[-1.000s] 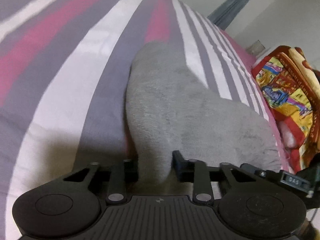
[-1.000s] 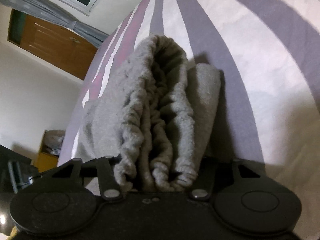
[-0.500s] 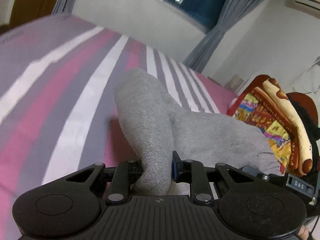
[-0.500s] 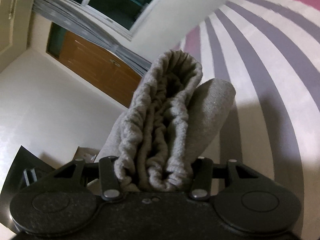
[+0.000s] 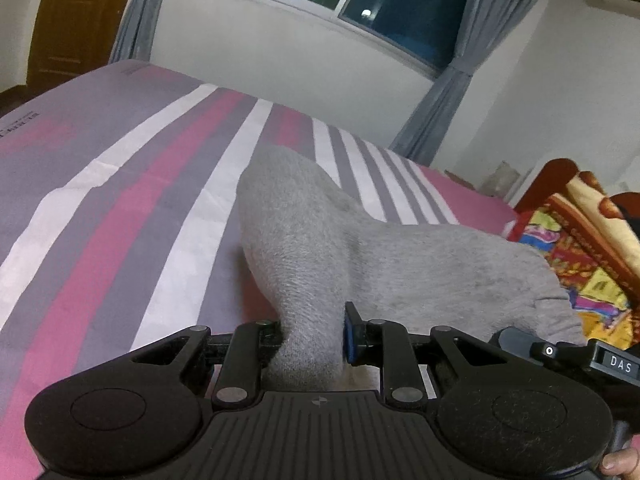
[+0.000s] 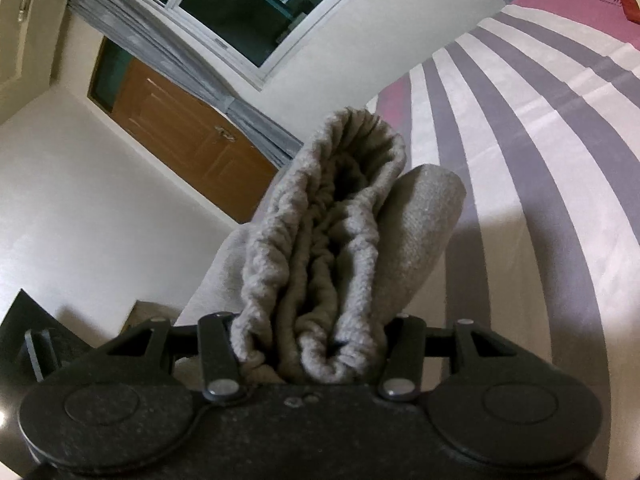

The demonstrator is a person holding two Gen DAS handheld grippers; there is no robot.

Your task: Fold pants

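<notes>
The left gripper [image 5: 310, 334] is pinching a narrow gather of the grey pants [image 5: 320, 240] between its jaws, which are standing close together on the cloth. The right gripper [image 6: 310, 344] is clamping a much thicker bundle, the bunched elastic waistband [image 6: 320, 280], so its jaws are sitting wider apart on it. Ahead of the left jaws the fabric is rising in a hump and draping off to the right toward the other gripper, while its far end is resting on the striped bed [image 5: 120, 208]. Beyond the cloth to the right, a bright patterned blanket [image 5: 580, 240] is lying at the bed's edge.

The likeliest trouble is the thin left pinch slipping if the two grippers pull apart and the cloth goes taut. The right bundle is holding several layers, and an outer one could be working loose, leaving the fold crooked. Dragged fabric could also be catching the blanket.
</notes>
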